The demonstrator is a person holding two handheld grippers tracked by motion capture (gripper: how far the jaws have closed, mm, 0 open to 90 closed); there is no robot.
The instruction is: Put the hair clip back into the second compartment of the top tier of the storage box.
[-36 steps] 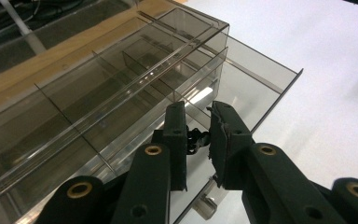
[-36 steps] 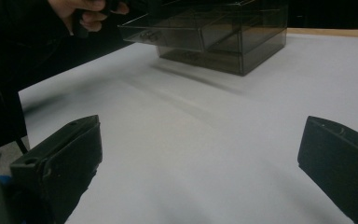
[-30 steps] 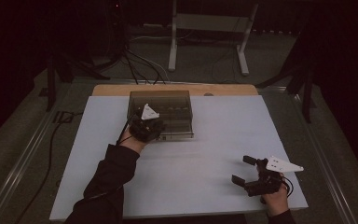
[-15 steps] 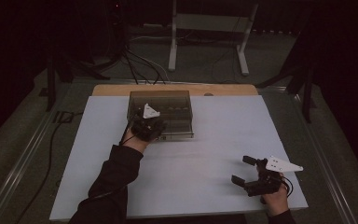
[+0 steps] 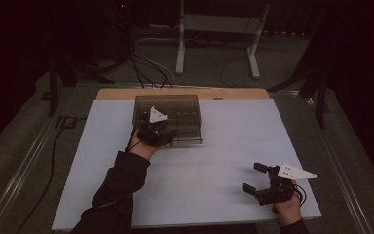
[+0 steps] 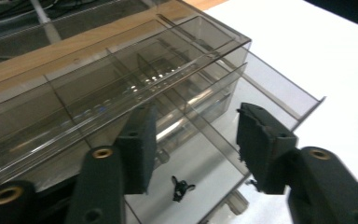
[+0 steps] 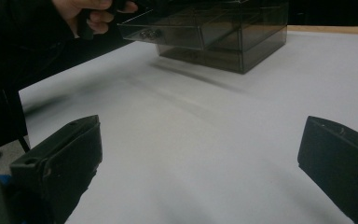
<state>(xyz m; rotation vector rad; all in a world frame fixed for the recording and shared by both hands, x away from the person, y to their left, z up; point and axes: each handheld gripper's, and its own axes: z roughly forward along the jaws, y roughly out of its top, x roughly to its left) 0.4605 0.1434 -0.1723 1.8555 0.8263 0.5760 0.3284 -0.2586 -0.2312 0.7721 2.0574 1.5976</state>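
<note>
Smoked-plastic drawer box (image 5: 169, 117) at the table's far left – light, rigid, slick, best gripped by the drawer's front lip – left gripper (image 6: 193, 140) jaws just opened above the drawer, holding nothing, right gripper (image 5: 255, 178) spread wide.

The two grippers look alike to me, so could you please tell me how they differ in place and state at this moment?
The left gripper is at the smoky clear drawer box, over its pulled-out drawer; the right gripper sits apart, over bare white table. The left jaws have just been opening and stand part open, nothing between them; the right jaws stand wide. A small black clip lies below the left jaws. Both are hand-held, black-jawed and empty.
</note>
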